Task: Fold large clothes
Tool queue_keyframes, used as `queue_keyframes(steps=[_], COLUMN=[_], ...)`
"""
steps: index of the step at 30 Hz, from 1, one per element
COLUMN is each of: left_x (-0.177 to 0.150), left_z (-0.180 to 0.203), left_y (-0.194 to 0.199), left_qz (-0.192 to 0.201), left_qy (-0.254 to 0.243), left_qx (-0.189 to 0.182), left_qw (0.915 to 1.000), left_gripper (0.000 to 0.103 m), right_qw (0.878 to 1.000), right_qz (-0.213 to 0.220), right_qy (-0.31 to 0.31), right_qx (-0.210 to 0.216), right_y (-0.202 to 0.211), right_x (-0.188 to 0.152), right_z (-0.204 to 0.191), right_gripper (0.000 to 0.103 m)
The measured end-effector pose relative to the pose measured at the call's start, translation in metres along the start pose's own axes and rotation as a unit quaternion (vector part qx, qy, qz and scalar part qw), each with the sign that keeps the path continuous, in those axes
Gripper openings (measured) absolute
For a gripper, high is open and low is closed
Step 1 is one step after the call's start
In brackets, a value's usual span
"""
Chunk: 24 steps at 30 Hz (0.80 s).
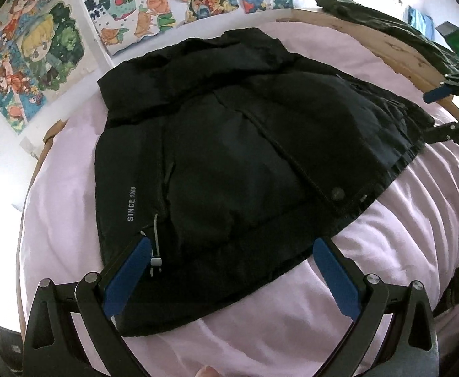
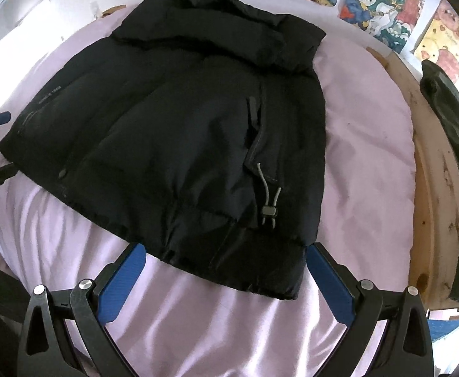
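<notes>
Okay, the black jacket (image 1: 229, 157) lies flat on the pink sheet (image 1: 402, 220), collar toward the far edge of the bed by the cartoon posters (image 1: 35, 56), hem toward me. My left gripper (image 1: 232, 270) is spread wide over the near hem, its left blue pad above the fabric just beside the grey drawcord (image 1: 156, 251), its right pad at the hem's edge over the sheet; it's pinching nothing. My right gripper (image 2: 226, 270) is spread wide too, both pads flanking the near corner of the hem, holding nothing; whether they touch the fabric I can't tell. White lettering (image 1: 131, 204) reading SINCE runs up the jacket's left side. A second dark garment (image 2: 449, 172) is draped on the wooden frame (image 2: 433, 204) along the bed's right edge, well apart from the jacket.
</notes>
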State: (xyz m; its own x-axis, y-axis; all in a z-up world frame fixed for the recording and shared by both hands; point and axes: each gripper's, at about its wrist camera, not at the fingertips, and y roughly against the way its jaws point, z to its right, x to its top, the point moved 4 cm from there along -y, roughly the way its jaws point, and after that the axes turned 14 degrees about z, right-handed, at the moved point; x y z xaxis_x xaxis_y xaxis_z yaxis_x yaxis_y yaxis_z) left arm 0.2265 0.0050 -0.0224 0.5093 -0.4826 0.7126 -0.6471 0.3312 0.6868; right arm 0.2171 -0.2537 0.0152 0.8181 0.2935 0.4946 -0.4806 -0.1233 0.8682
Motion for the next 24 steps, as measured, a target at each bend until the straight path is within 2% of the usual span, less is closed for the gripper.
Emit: queue_keyframes(steps=[6,8,11,13,15,20,24], left_x=[-0.010,-0.020,-0.035,-0.041,-0.044,-0.048,-0.052], left_z=[0.009,0.011,0.010,0.009,0.005,-0.005,-0.007], left_y=[0.008,0.007,-0.002,-0.005,-0.007,-0.007,-0.016], left_qz=[0.024,0.012,-0.015,-0.020,-0.022,-0.026,-0.036], left_qy=[-0.087,-0.109,-0.118,-0.125,-0.136,-0.154,-0.167], left_qx=[-0.013,-0.031,-0.055,-0.065,-0.059,-0.039,-0.011], left_qw=[0.9959,0.9934,0.9914,0.9899,0.9887,0.9870,0.9852], left_gripper=[0.102,0.102,0.102,0.102,0.102,0.102,0.102], right_qw=[0.998,0.996,0.993,0.990,0.988,0.982,0.976], right_qz=[0.014,0.013,0.003,-0.007,-0.015,-0.028,-0.018], right_qy=[0.056,0.089,0.120,0.136,0.151,0.187,0.215], right_qx=[0.013,0.013,0.012,0.022,0.020,-0.017,-0.042], right_y=[0.002,0.000,-0.005,-0.010,-0.014,-0.030,-0.039], right_x=[-0.005,-0.009,-0.014,-0.019,-0.024,-0.041,-0.046], right_z=[-0.011,-0.018,-0.027,-0.033,-0.035,-0.026,-0.028], right_gripper=[0.103,0.103,0.103,0.103,0.103,0.103,0.103])
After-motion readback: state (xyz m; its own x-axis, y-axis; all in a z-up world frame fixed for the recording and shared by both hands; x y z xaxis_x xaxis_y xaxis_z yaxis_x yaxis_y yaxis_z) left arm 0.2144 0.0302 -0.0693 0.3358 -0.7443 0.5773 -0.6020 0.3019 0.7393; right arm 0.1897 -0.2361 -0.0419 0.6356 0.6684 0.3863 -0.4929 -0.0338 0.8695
